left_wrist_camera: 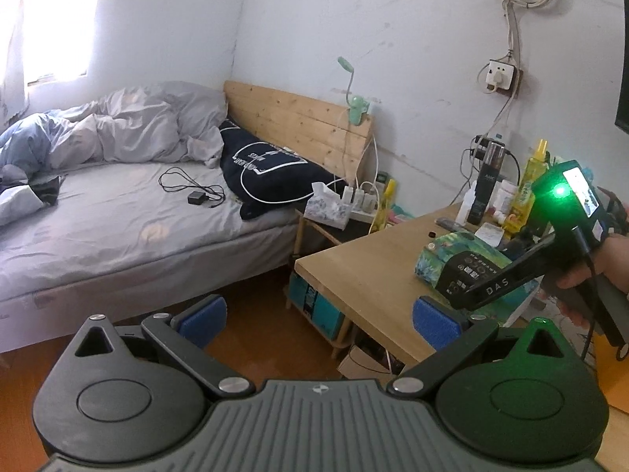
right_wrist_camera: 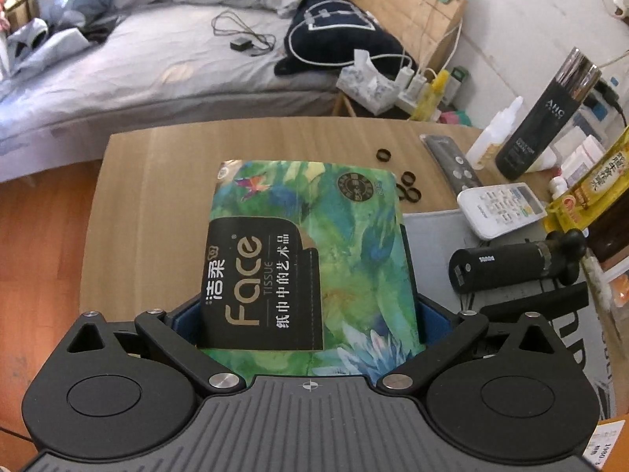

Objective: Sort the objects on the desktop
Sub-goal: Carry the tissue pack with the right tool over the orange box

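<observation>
I'm in a home bedroom: an unmade bed (left_wrist_camera: 118, 181) with a wooden headboard (left_wrist_camera: 298, 122) beside my tabletop (right_wrist_camera: 157, 181), toiletry bottles (right_wrist_camera: 546, 118) and remote (right_wrist_camera: 499, 208) on it.

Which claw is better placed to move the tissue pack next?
Right. The right claw already has its pads on both sides of the tissue pack on the desk. The left claw hangs open off the desk edge, holding nothing.
</observation>
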### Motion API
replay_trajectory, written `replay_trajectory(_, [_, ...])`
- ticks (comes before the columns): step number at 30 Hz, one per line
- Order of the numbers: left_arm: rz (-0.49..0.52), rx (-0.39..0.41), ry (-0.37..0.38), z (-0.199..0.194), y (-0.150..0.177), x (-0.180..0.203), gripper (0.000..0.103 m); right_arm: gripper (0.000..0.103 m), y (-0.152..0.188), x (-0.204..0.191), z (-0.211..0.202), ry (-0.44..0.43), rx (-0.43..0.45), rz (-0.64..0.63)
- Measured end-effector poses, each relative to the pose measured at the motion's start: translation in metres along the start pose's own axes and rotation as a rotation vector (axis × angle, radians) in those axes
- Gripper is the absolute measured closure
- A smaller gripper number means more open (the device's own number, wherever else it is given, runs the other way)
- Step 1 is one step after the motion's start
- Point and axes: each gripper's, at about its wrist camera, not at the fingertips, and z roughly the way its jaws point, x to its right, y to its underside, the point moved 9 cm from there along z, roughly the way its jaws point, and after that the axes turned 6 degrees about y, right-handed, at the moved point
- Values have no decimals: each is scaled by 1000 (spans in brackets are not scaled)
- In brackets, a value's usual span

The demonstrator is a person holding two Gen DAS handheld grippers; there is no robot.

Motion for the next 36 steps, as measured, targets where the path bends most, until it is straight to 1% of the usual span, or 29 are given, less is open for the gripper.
replay_trajectory(2, [-1,-1,-1,0,1,-1,0,3,-19,2,5,-13,-5,5])
replay_trajectory(3, [-2,-3,-3,0,1,-1,0,4,-23,2,6,-12,-5,3])
replay_trajectory(7, [-5,-7,-8,-1,2,-2,0,5,-24,0,3,-2,1,18])
replay_trajectory(12, [-7,-8,-26,-2,2,-3,0,5,-22,-2,-4,-22,16,55])
replay_trajectory(20, [-1,-10,-46,-3,1,-3,0,5,-26,-2,-23,-5,58,99])
replay_trajectory(26, [5,-4,-46,-6,-2,3,0,5,-29,13,-61,10,109,144])
replay_trajectory(31, [24,13,-34,-9,-8,16,0,5,-3,42,-106,46,150,207])
replay_trajectory(36, [47,26,11,-14,-12,36,0,5,22,70,-150,81,192,270])
